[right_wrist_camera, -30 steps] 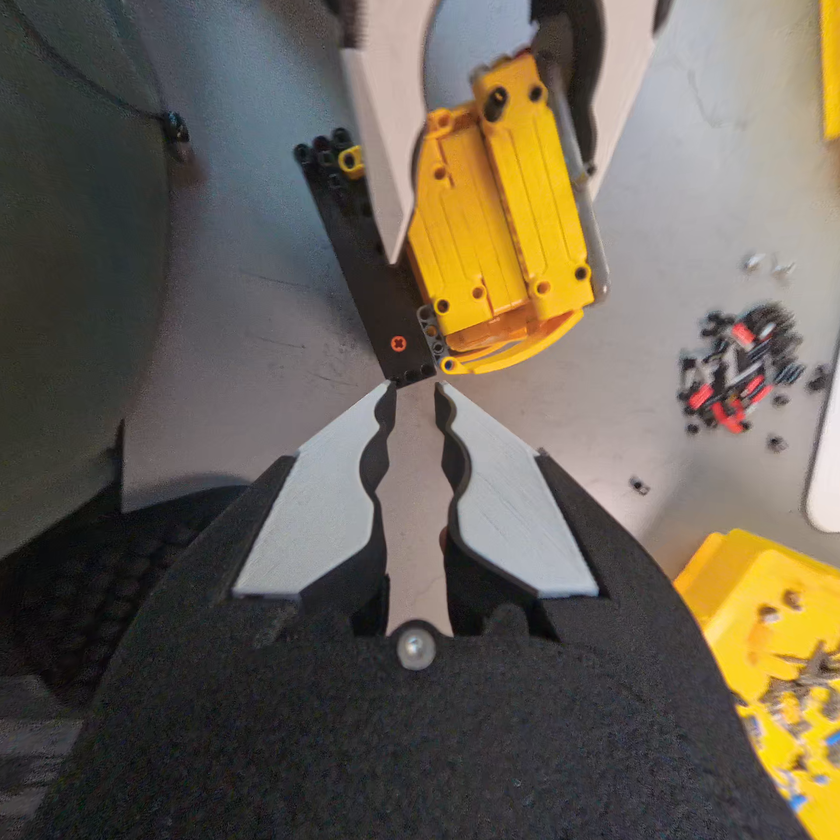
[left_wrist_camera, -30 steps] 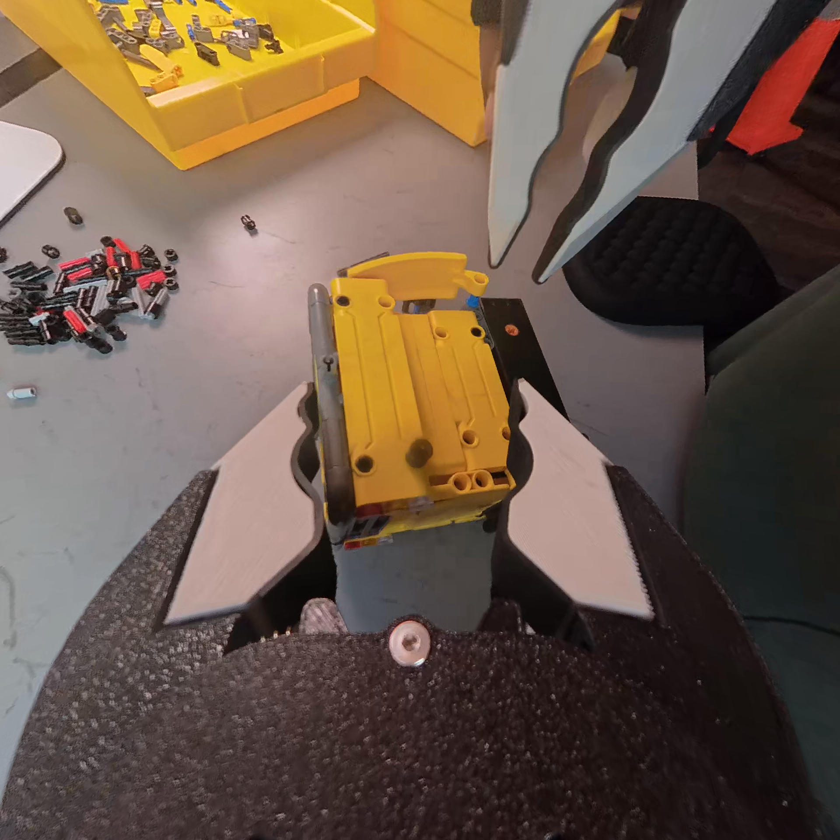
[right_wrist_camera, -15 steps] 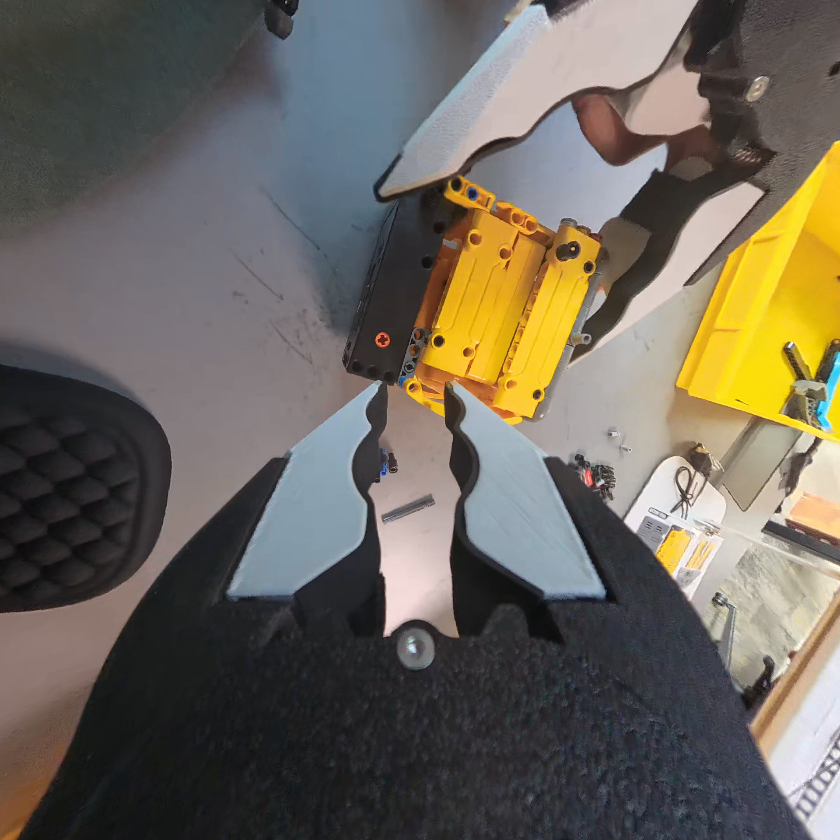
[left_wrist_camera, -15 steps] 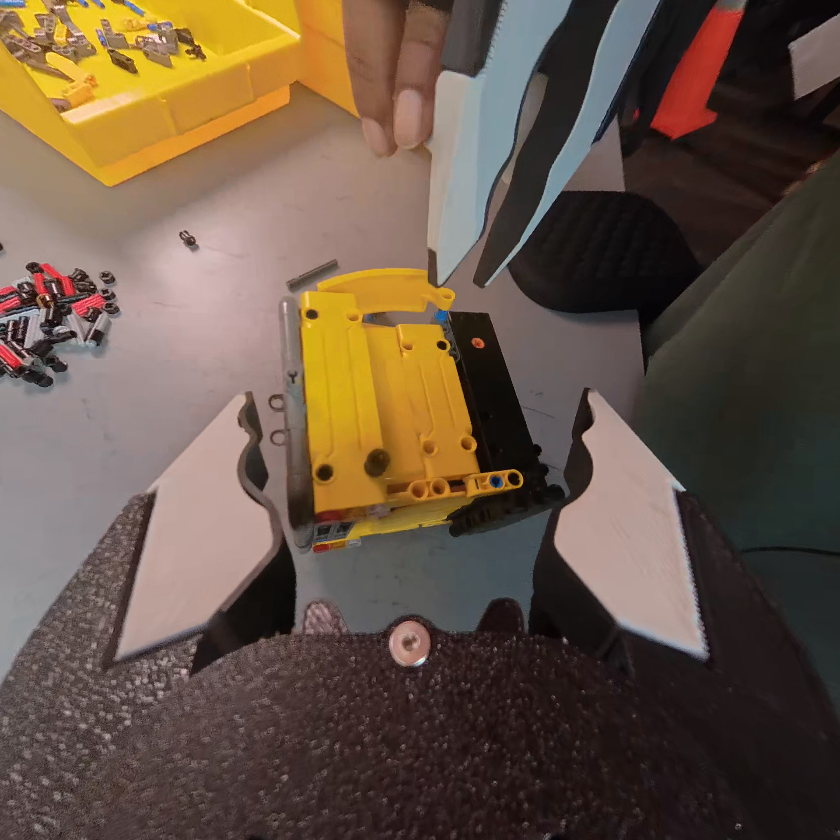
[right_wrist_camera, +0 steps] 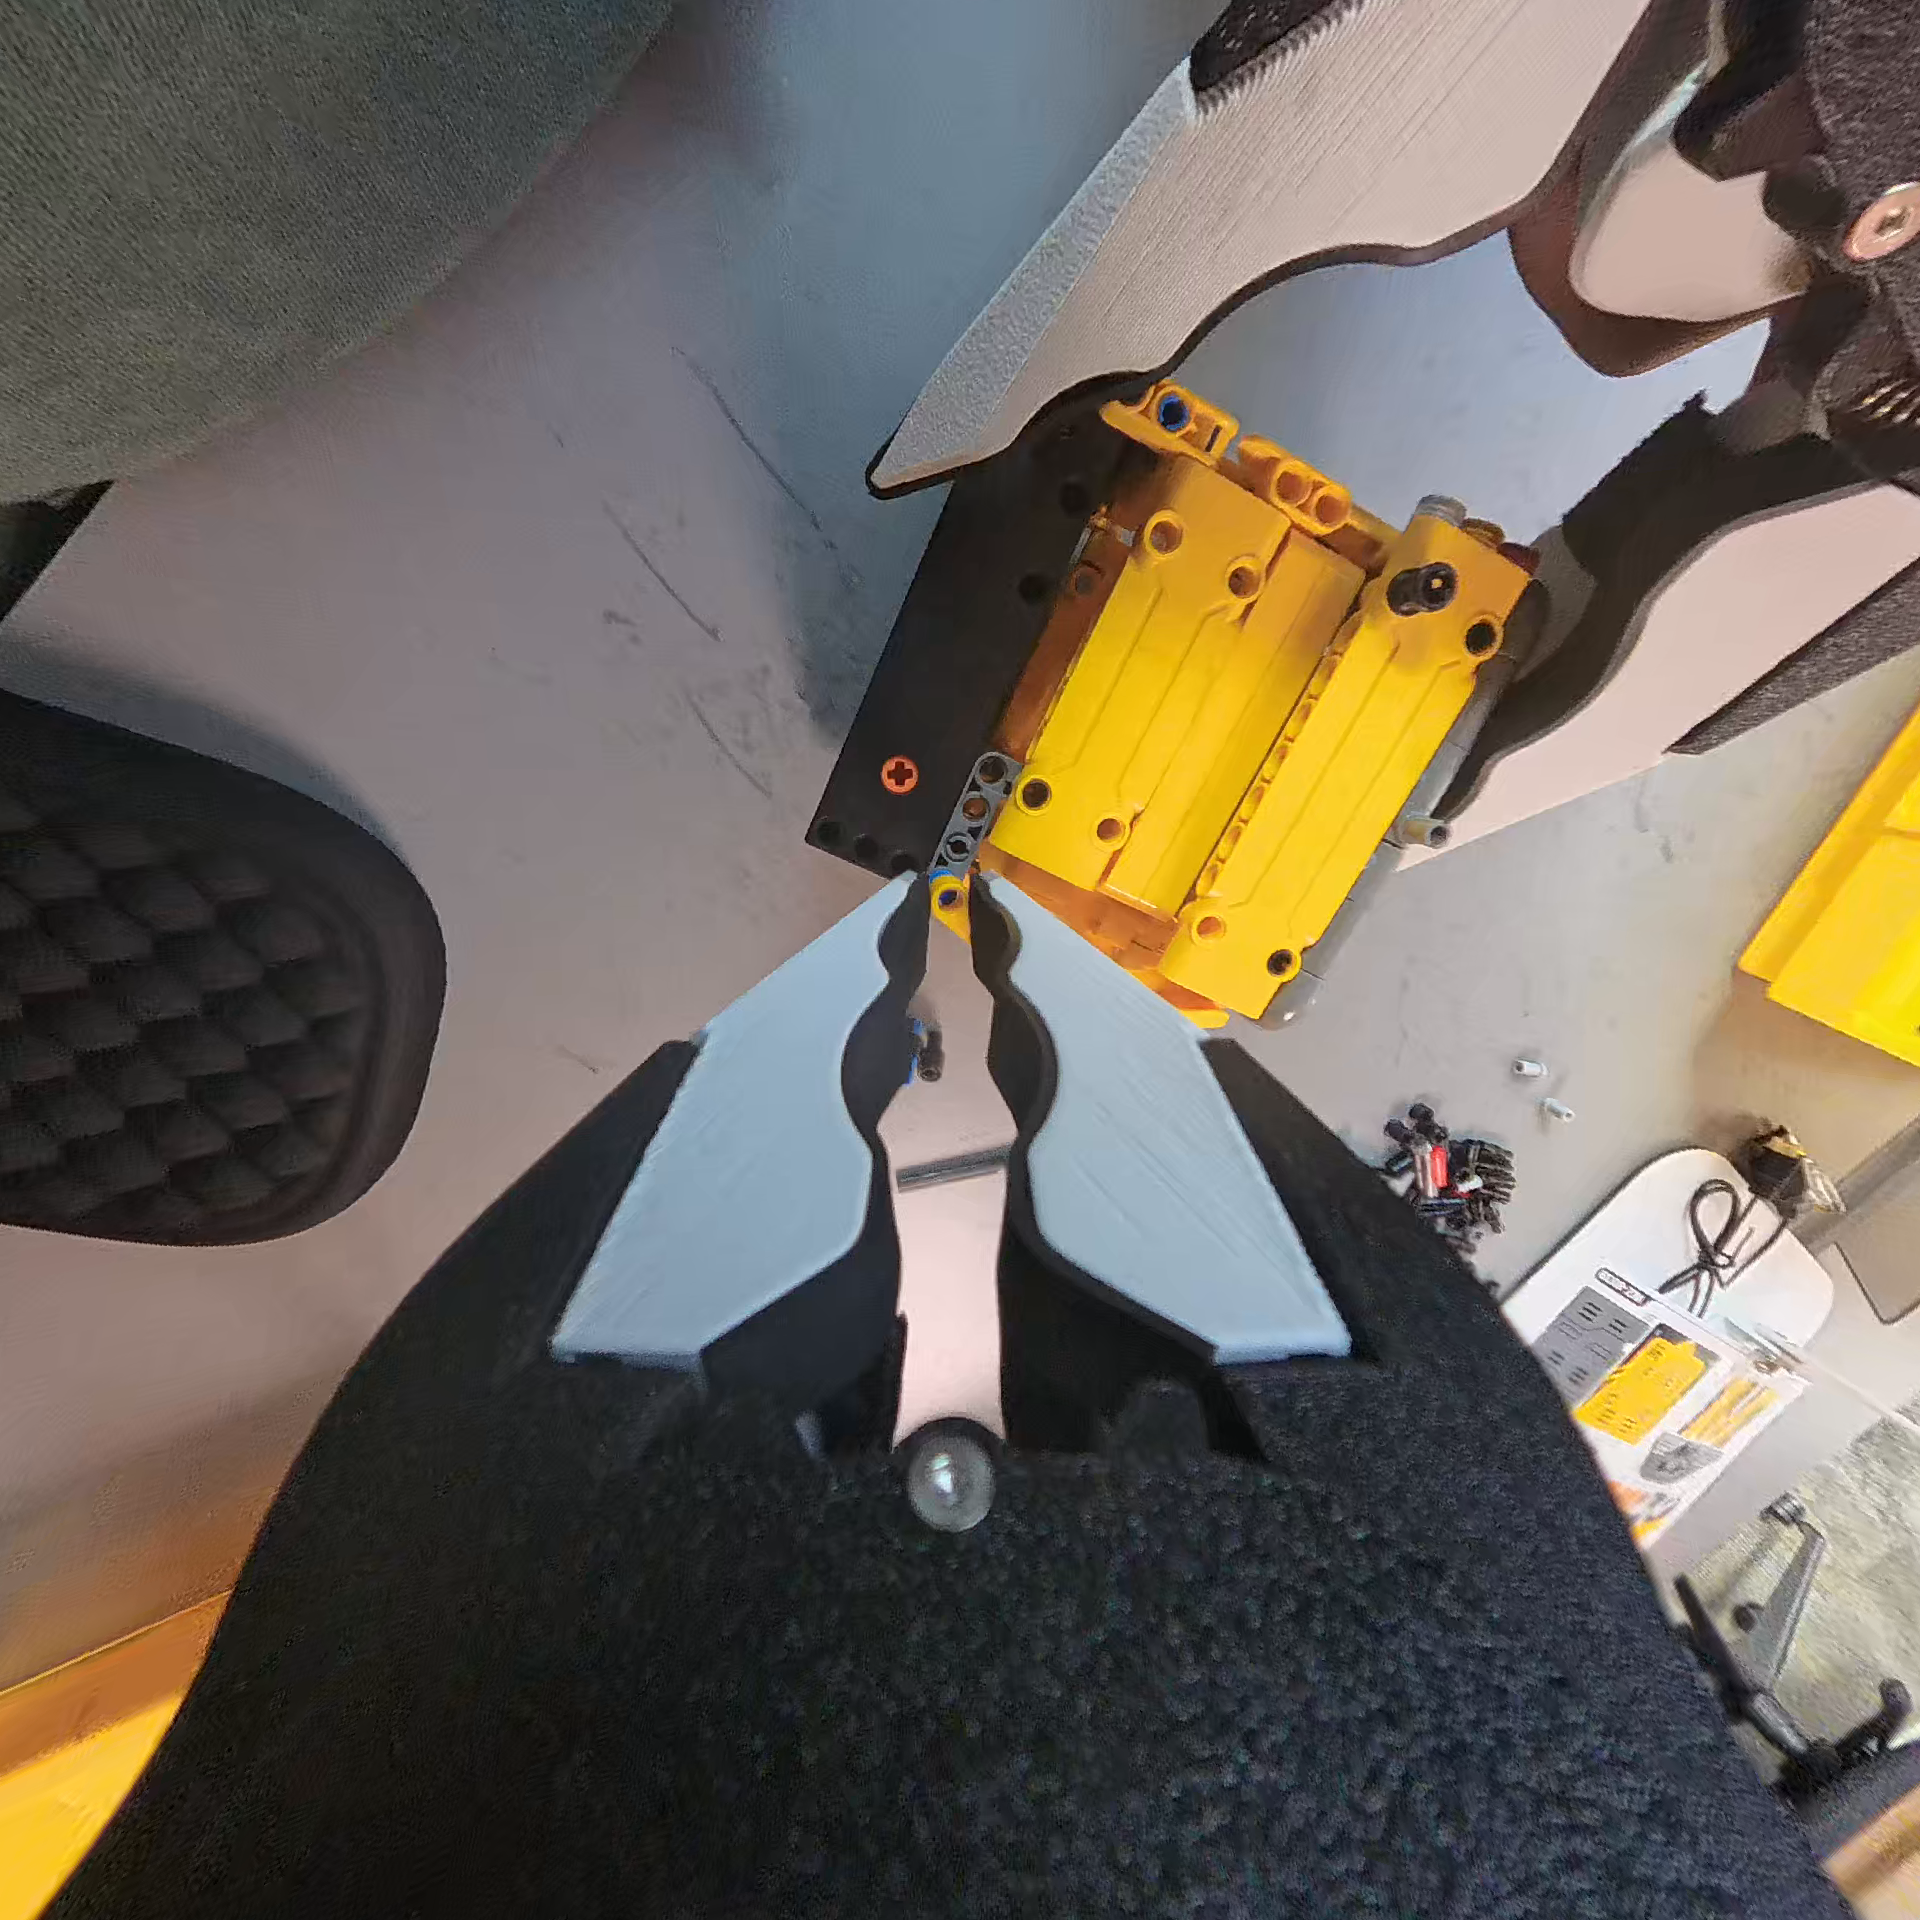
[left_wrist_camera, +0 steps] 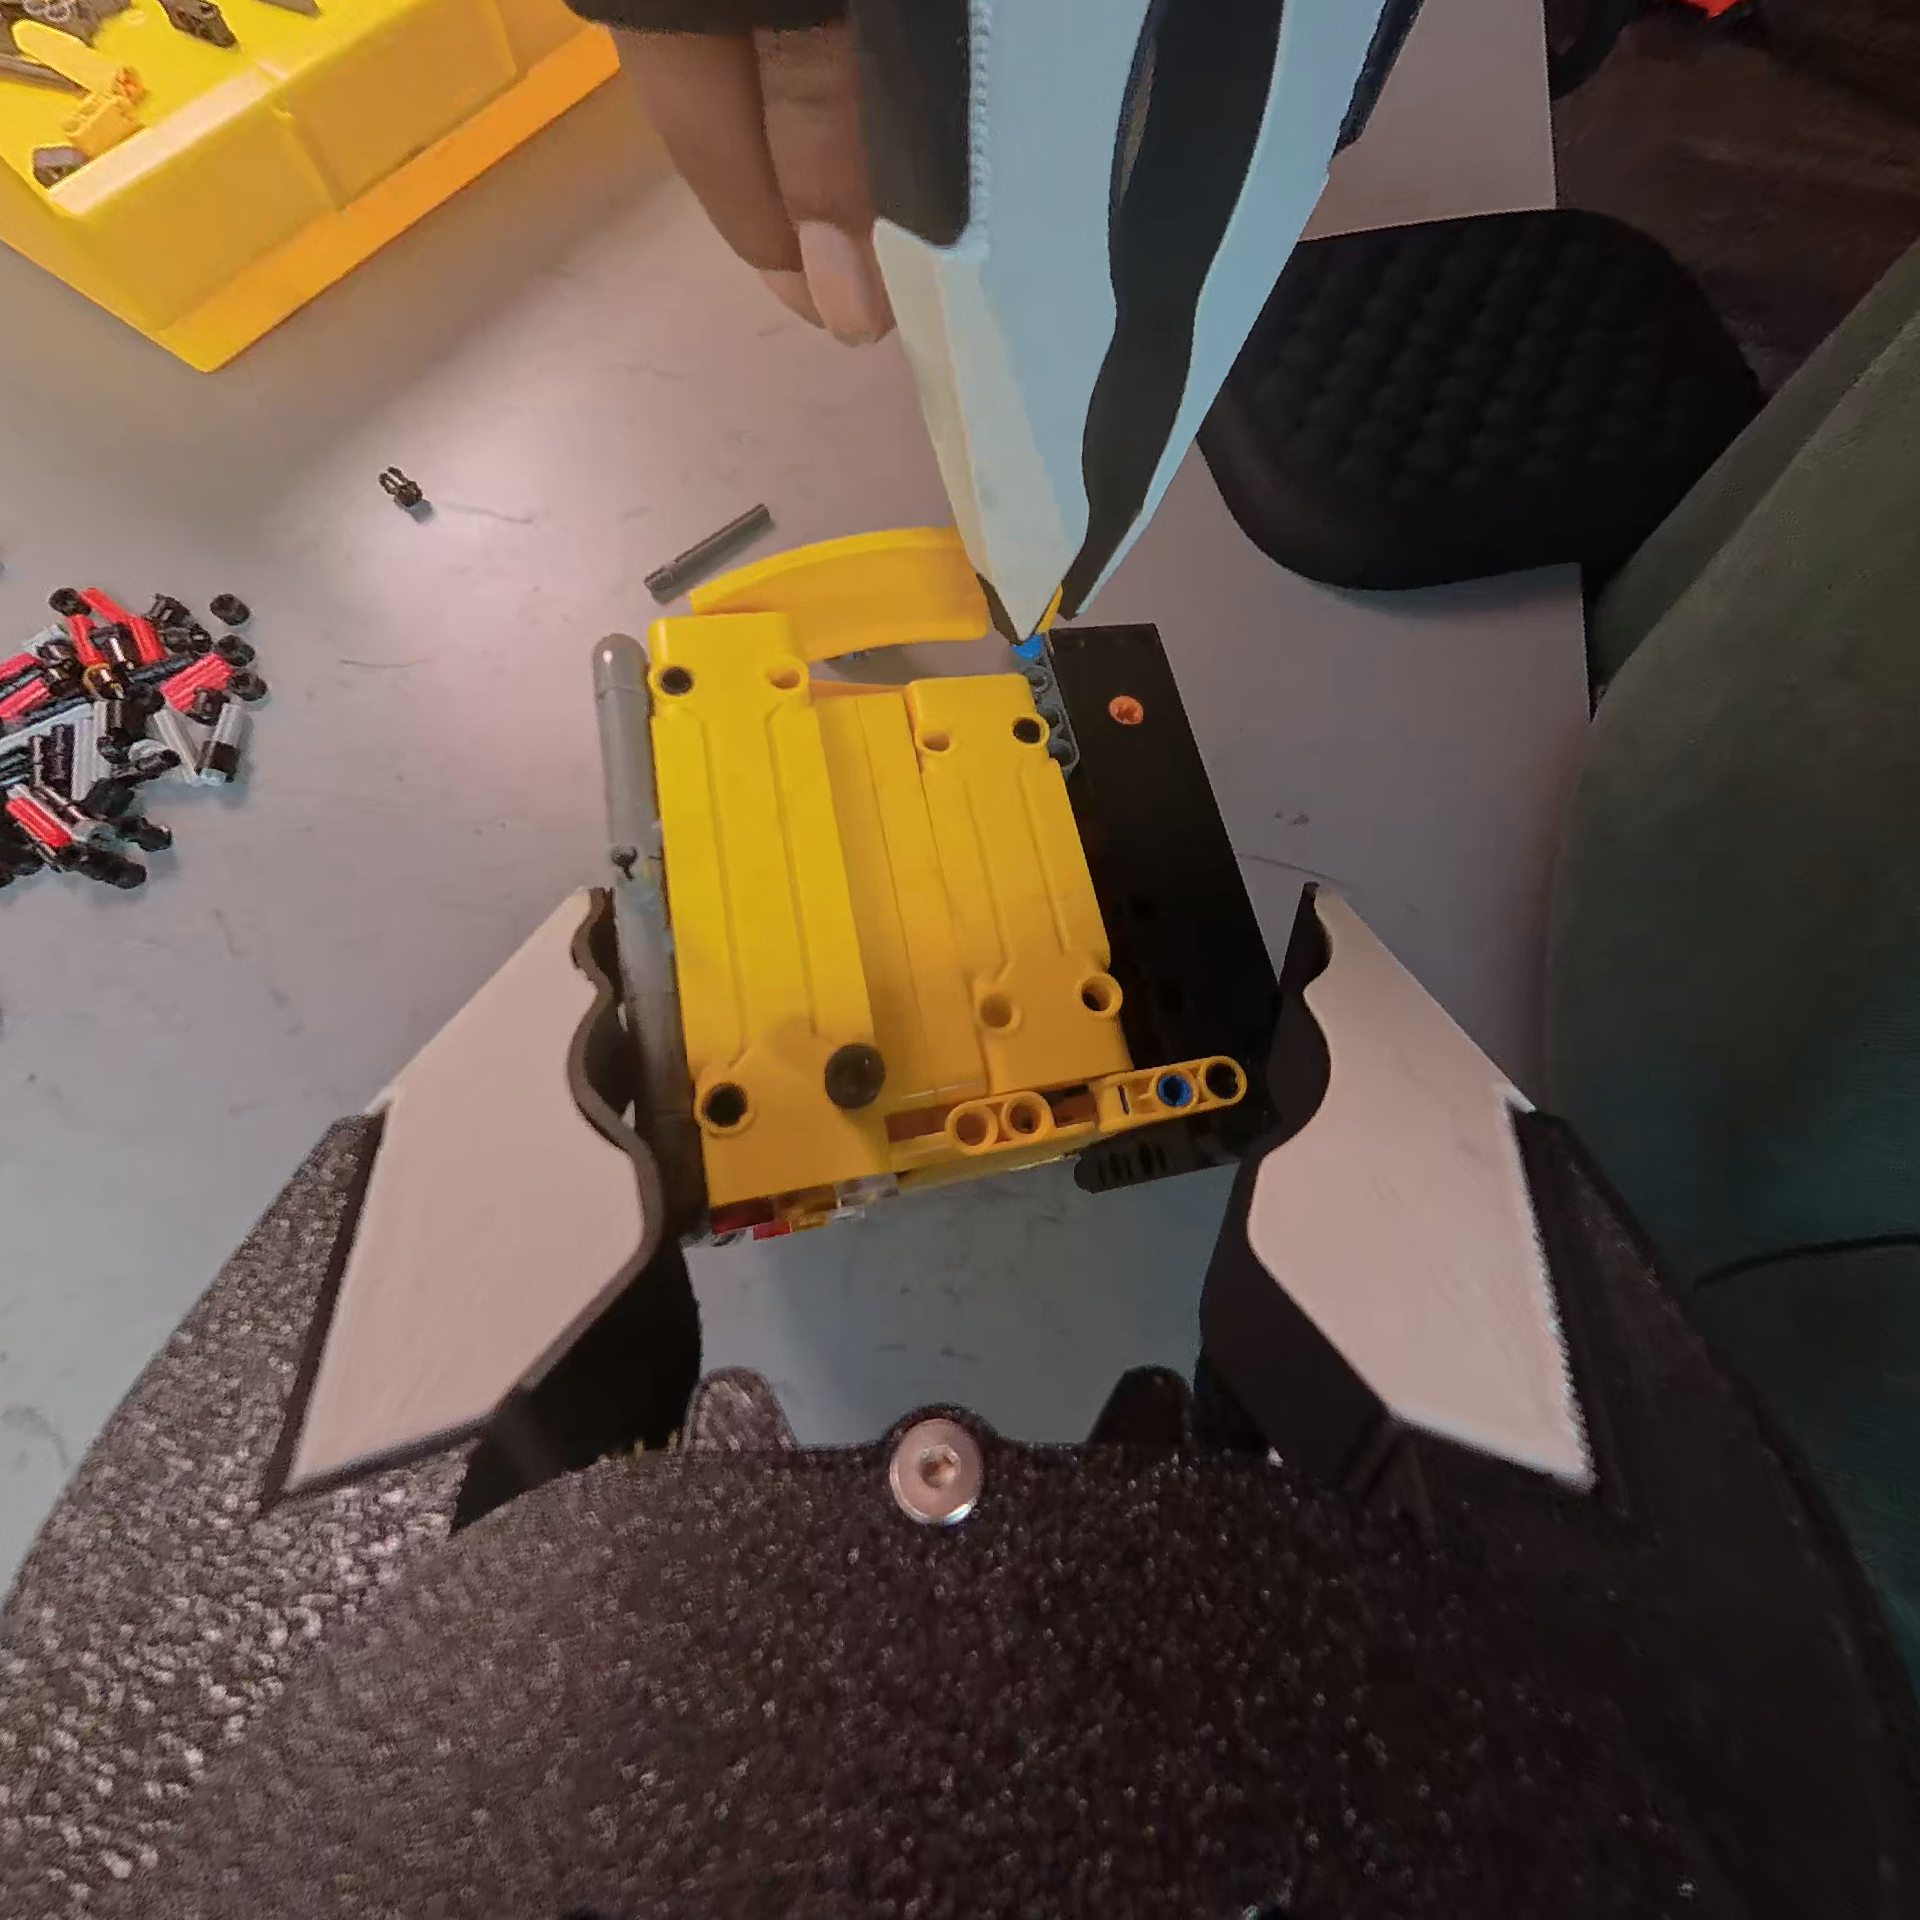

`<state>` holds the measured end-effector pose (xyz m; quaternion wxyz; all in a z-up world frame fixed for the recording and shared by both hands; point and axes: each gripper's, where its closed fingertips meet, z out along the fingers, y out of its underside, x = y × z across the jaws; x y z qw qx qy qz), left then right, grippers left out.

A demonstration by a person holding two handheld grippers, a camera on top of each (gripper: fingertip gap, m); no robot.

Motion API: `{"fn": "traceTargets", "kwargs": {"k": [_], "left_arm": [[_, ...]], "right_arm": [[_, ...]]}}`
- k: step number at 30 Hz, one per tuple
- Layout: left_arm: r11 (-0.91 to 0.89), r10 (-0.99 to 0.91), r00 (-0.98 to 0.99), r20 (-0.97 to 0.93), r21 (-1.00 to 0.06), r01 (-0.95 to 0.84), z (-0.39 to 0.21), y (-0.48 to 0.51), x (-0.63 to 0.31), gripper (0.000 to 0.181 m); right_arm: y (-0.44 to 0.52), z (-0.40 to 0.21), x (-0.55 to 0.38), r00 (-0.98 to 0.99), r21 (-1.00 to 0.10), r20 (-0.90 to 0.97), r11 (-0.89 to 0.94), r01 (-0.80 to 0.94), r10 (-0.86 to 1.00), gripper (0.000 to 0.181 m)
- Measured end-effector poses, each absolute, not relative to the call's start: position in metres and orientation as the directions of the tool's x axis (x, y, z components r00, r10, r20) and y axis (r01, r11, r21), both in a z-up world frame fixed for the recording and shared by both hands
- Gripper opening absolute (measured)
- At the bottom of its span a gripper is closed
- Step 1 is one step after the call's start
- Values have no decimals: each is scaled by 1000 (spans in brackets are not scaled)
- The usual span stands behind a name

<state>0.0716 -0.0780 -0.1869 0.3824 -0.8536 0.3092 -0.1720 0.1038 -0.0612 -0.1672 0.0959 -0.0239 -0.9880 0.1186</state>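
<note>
In the left wrist view, the left gripper point(left_wrist_camera: 945, 997) is seen with its pale, ridged fingers spread wide around a blocky model point(left_wrist_camera: 894, 914) of glossy yellow panels pierced with round holes. A grey rod point(left_wrist_camera: 634, 831) runs down the model's left side and a flat black plate point(left_wrist_camera: 1164, 831) lies along its right. The left finger touches the rod; the right finger stands just clear of the plate, so the jaws are released, clamping nothing. The model rests on a scuffed grey table point(left_wrist_camera: 364, 987).

At the model's far end, the right gripper point(right_wrist_camera: 948, 894) is angled steeply down, its narrow tips pinched on a small yellow lug point(right_wrist_camera: 948, 900) at the corner where the curved yellow piece point(left_wrist_camera: 842, 592) meets the plate. Bare fingers point(left_wrist_camera: 821, 260) are seen beside that gripper's left finger.

Beyond, a short dark pin point(left_wrist_camera: 709, 551) and a tiny black connector point(left_wrist_camera: 403, 488) lie loose on open table. A heap of red, black and grey pins point(left_wrist_camera: 114, 727) is spread to the left, well apart. A yellow bin point(left_wrist_camera: 260, 187) occupies the far left corner, and a black quilted cushion point(left_wrist_camera: 1475, 395) sits past the table's right edge.
</note>
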Motion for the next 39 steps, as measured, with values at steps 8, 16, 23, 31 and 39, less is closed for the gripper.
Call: {"fn": "traceTargets", "kwargs": {"k": [8,16,23,31,39], "left_arm": [[-518,-646,759,76,-775,-362,-187,-79,70,122],[-514,-656,752,61,-766,-386,-187,-80,73,121],[-504,-668,742,56,-767,-397,-187,-82,76,120],[-503,-696,712,91,-769,-394,-187,-86,81,120],[-502,-714,693,95,-760,-413,-188,-86,81,120]], "right_arm": [[-66,-167,110,-973,-299,183,950,84,144,7],[-70,-168,114,-956,-332,201,933,138,213,6],[-72,-168,117,-940,-391,194,901,188,281,6],[-78,-166,121,-917,-517,152,820,245,370,7],[-72,-161,121,-953,-472,199,875,111,229,13]]}}
